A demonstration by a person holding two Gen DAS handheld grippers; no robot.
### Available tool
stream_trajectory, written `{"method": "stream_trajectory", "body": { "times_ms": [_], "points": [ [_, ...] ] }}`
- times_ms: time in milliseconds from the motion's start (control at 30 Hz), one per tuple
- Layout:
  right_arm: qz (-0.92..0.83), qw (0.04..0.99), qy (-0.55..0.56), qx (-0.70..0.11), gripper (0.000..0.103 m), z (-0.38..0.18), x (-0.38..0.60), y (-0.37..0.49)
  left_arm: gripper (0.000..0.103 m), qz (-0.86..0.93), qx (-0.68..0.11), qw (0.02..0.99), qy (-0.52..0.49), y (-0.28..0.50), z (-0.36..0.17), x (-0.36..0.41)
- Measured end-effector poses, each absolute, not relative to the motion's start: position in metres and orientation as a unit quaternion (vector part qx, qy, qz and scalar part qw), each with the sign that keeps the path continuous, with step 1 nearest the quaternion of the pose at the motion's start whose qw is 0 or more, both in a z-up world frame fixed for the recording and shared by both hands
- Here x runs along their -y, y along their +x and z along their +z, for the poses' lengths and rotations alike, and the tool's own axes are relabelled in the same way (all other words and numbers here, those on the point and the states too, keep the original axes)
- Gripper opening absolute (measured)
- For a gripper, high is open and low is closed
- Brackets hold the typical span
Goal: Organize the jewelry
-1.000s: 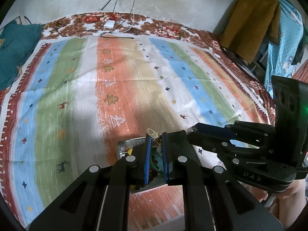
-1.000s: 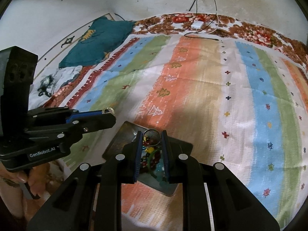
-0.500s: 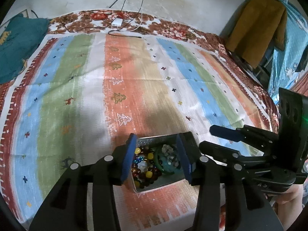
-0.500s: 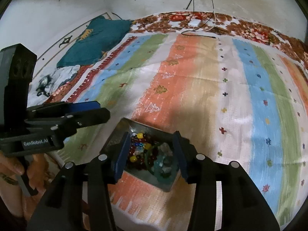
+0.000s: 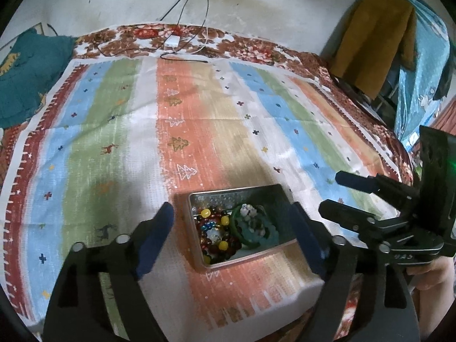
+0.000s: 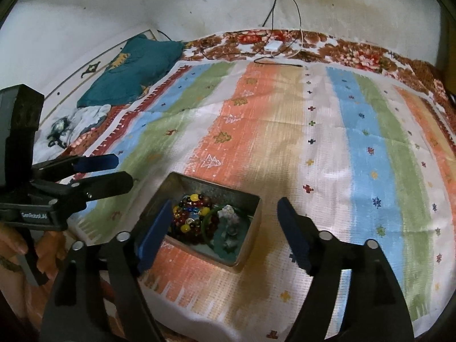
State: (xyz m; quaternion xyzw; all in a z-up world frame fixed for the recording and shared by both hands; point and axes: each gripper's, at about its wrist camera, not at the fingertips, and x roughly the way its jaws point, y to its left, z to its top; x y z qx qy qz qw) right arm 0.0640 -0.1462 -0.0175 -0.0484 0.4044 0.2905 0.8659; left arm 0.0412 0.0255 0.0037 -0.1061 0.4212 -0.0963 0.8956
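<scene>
An open metal tin [image 5: 228,192] sits on the striped cloth near the bed's front edge. It holds a heap of coloured beads [image 5: 216,233] and a green bangle [image 5: 250,230] with pale pieces on it. My left gripper [image 5: 231,213] hovers over the tin, its jaws opening wide, the pads touching nothing. From the right wrist view the tin [image 6: 211,183], beads [image 6: 191,213] and bangle [image 6: 216,228] lie below my right gripper [image 6: 225,206], whose jaws are also opening and bare. Each gripper shows in the other's view: the right gripper [image 5: 333,192] to the right, the left gripper [image 6: 121,171] to the left.
The striped cloth [image 5: 114,142] covers a bed with a floral border. A teal cushion [image 5: 25,79] lies at the far left, a white charger with cables [image 5: 172,41] at the far edge. Clothes [image 5: 373,37] hang at the right. A person's hand [image 6: 11,245] grips the left tool.
Both grippers were shut on small metal jewellery pieces above the tin a second ago. Both have since spread wide, and the pieces are gone from between the pads.
</scene>
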Motion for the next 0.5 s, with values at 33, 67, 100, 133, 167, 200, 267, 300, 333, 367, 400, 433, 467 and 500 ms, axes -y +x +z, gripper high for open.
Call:
{"method": "stream_trajectory", "body": {
  "times_ms": [33, 67, 100, 133, 167, 200, 267, 300, 333, 367, 400, 433, 467, 500],
  "points": [
    [0.291, 0.866, -0.049, -0.403, 0.083, -0.017, 0.147, 0.062, 0.087, -0.096, -0.421, 0.896, -0.101, 0.039, 0.003, -0.025],
    [0.293, 0.867, -0.050, -0.401, 0.084, -0.017, 0.148, 0.059, 0.089, -0.097, -0.420, 0.897, -0.099, 0.037, 0.003, -0.024],
    [0.294, 0.867, -0.052, -0.398, 0.086, -0.016, 0.148, 0.057, 0.090, -0.099, -0.420, 0.897, -0.097, 0.035, 0.003, -0.023],
    [0.294, 0.868, -0.054, -0.396, 0.089, -0.016, 0.149, 0.055, 0.091, -0.100, -0.418, 0.898, -0.094, 0.032, 0.003, -0.022],
    [0.293, 0.869, -0.055, -0.394, 0.090, -0.016, 0.150, 0.053, 0.094, -0.100, -0.415, 0.900, -0.088, 0.029, 0.003, -0.021],
    [0.294, 0.870, -0.058, -0.391, 0.093, -0.016, 0.151, 0.049, 0.097, -0.098, -0.413, 0.902, -0.084, 0.027, 0.003, -0.020],
    [0.293, 0.872, -0.061, -0.388, 0.094, -0.016, 0.153, 0.046, 0.097, -0.092, -0.409, 0.905, -0.076, 0.022, 0.003, -0.018],
    [0.293, 0.872, -0.064, -0.386, 0.095, -0.016, 0.153, 0.043, 0.097, -0.090, -0.408, 0.906, -0.073, 0.020, 0.003, -0.018],
    [0.293, 0.873, -0.068, -0.385, 0.096, -0.016, 0.153, 0.041, 0.097, -0.087, -0.407, 0.906, -0.071, 0.018, 0.003, -0.018],
    [0.293, 0.873, -0.070, -0.383, 0.097, -0.017, 0.154, 0.040, 0.097, -0.084, -0.404, 0.908, -0.068, 0.015, 0.003, -0.017],
    [0.291, 0.875, -0.074, -0.380, 0.097, -0.016, 0.154, 0.038, 0.097, -0.082, -0.403, 0.909, -0.067, 0.014, 0.003, -0.017],
    [0.291, 0.875, -0.077, -0.379, 0.097, -0.017, 0.154, 0.036, 0.097, -0.080, -0.402, 0.910, -0.064, 0.012, 0.004, -0.017],
    [0.293, 0.875, -0.078, -0.378, 0.097, -0.017, 0.154, 0.034, 0.097, -0.080, -0.402, 0.910, -0.063, 0.011, 0.004, -0.016],
    [0.294, 0.875, -0.078, -0.376, 0.097, -0.017, 0.155, 0.033, 0.097, -0.080, -0.403, 0.910, -0.061, 0.009, 0.003, -0.016]
  ]
}}
